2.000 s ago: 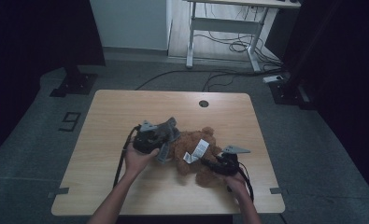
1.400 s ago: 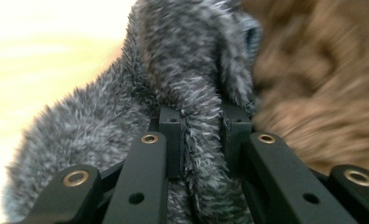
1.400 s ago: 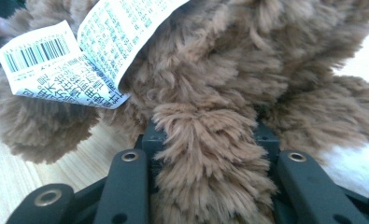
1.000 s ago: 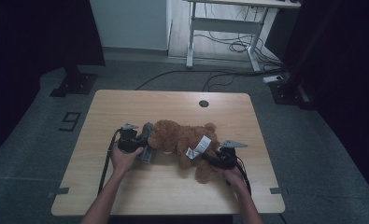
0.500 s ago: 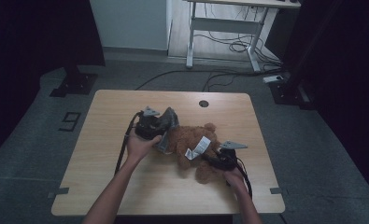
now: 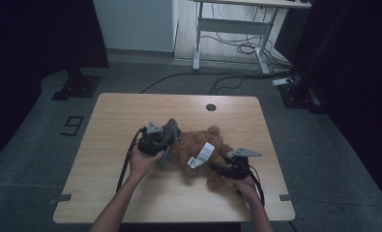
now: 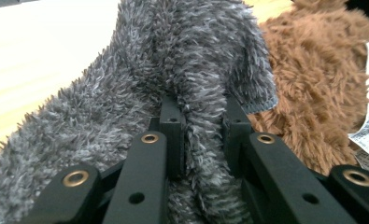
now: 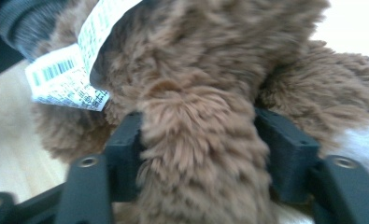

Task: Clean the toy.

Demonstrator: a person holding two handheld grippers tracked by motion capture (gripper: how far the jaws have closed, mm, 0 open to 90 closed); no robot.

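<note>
A brown teddy bear [image 6: 198, 145] with a white tag [image 6: 202, 155] lies on the wooden table [image 6: 130, 111]. My left gripper [image 6: 168, 144] is shut on a fuzzy grey cloth [image 6: 172, 129] at the bear's left end. In the left gripper view the grey cloth [image 7: 187, 56] is pinched between the jaws of the left gripper [image 7: 203, 116], and the bear [image 7: 313, 84] lies just behind. My right gripper [image 8: 198, 135] straddles a limb of the bear [image 8: 201, 154]. Its jaws have just been opening, and the fur sits loose between them. The right gripper [image 6: 218, 166] is at the bear's lower right.
A round cable hole [image 6: 211, 107] sits near the table's far edge. Behind the table stand a white desk frame [image 6: 229, 29] and floor cables [image 6: 237, 48]. A black stand base [image 6: 75, 87] and a floor mark "9" [image 6: 72, 125] lie to the left.
My left gripper has carried the grey cloth from the left back toward the bear, a little higher. The right hand has stayed in place on the bear's limb.
</note>
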